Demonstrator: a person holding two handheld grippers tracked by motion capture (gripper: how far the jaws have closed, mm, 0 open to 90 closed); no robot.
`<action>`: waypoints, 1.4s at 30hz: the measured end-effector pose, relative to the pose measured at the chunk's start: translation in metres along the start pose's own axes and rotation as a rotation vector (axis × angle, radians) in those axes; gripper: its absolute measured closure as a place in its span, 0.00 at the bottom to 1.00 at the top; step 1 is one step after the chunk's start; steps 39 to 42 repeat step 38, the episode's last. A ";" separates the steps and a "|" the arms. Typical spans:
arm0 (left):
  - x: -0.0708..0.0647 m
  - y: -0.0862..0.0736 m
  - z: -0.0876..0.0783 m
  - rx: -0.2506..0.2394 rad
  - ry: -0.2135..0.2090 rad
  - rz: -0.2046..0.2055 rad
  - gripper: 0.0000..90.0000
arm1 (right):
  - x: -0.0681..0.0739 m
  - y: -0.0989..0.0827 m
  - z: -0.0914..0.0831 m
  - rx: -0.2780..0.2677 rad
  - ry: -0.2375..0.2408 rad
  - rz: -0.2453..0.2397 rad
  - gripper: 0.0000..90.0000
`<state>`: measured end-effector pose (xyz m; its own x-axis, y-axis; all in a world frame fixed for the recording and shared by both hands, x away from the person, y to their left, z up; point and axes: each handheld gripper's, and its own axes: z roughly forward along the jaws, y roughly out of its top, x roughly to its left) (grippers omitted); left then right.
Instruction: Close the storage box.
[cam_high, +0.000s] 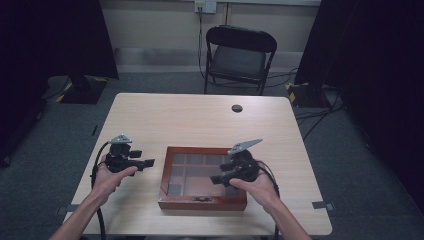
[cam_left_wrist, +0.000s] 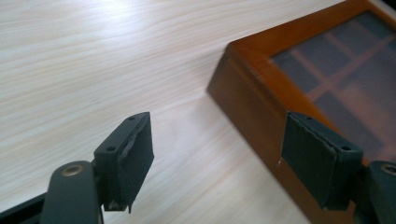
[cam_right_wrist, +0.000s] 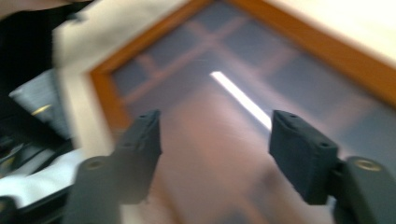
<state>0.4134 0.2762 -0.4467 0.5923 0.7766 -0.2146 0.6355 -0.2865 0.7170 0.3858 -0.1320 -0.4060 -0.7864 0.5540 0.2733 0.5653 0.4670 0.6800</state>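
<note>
Item: wooden box (cam_high: 202, 200) with glass-paned lid, lying closed on the near middle of the table (cam_high: 200, 117).

Status: judged at the outset, nothing yet handled. Left gripper (cam_high: 148, 163), jaws apart and empty, hangs just left of the box; right gripper (cam_high: 216, 179), jaws apart and empty, hangs above its lid.

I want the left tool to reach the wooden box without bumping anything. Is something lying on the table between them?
Nothing visible is in the way. The left tool is open beside the wooden box, and only bare table lies between them in the high view and the left gripper view.
</note>
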 end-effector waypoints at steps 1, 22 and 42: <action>0.002 0.001 0.001 0.023 0.026 0.021 0.27 | -0.007 -0.002 -0.006 -0.016 -0.035 0.015 0.28; 0.020 -0.018 0.026 0.168 0.157 0.001 0.23 | -0.108 -0.091 -0.024 0.064 -0.610 0.381 0.16; 0.010 -0.036 0.043 0.023 0.216 0.094 0.00 | -0.102 -0.106 -0.006 -0.091 -0.662 0.266 0.00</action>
